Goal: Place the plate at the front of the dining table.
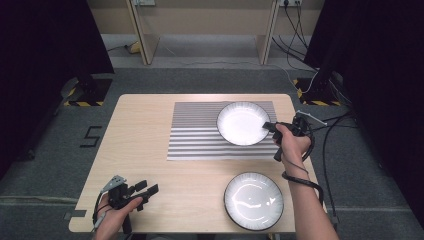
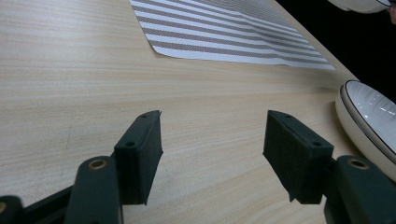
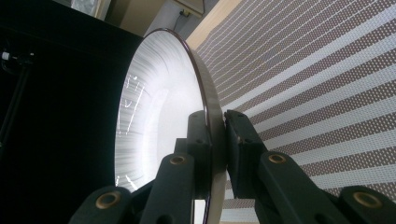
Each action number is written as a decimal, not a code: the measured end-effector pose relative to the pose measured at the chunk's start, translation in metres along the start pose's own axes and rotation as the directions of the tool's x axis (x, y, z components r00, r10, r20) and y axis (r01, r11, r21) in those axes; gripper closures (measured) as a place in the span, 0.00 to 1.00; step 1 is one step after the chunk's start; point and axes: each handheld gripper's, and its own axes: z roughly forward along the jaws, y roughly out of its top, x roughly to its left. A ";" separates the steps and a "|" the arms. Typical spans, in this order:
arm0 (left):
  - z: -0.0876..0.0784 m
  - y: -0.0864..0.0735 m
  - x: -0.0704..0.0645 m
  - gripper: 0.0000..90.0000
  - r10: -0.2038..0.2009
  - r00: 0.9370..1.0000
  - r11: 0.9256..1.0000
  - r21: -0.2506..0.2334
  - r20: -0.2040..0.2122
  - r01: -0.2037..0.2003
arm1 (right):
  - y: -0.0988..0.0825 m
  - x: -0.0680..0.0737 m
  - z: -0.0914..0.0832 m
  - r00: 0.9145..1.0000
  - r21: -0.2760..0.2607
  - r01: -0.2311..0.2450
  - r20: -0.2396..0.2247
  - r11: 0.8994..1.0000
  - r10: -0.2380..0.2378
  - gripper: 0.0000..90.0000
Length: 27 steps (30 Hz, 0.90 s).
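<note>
A white bowl with a dark rim [image 1: 243, 123] rests over the right part of the striped placemat [image 1: 200, 132]. My right gripper [image 1: 268, 126] is shut on this bowl's right rim; in the right gripper view both pads pinch the rim of the bowl [image 3: 154, 116], one inside and one outside, above the placemat [image 3: 327, 93]. A second white bowl [image 1: 253, 200] sits near the table's front edge, and its rim [image 2: 369, 116] shows at the right of the left gripper view. At the front left corner my left gripper [image 1: 147, 188] is open, holding nothing [image 2: 212, 149].
The wooden table [image 1: 140, 150] has bare room left of the placemat. Its right edge lies just beyond the held bowl. Cables [image 1: 330, 130] trail off the table's right side. Black curtains and stands flank the table.
</note>
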 end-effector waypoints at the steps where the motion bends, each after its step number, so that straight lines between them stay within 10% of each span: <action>1: 0.000 0.000 0.000 0.41 0.000 1.000 1.000 0.001 0.000 0.000 | 0.001 0.000 0.001 1.000 -0.001 -0.005 0.001 1.000 0.005 0.90; 27: 0.000 -0.001 0.000 0.41 0.002 1.000 1.000 0.006 0.001 -0.002 | 0.008 0.001 0.013 1.000 -0.007 -0.016 0.014 1.000 0.016 0.90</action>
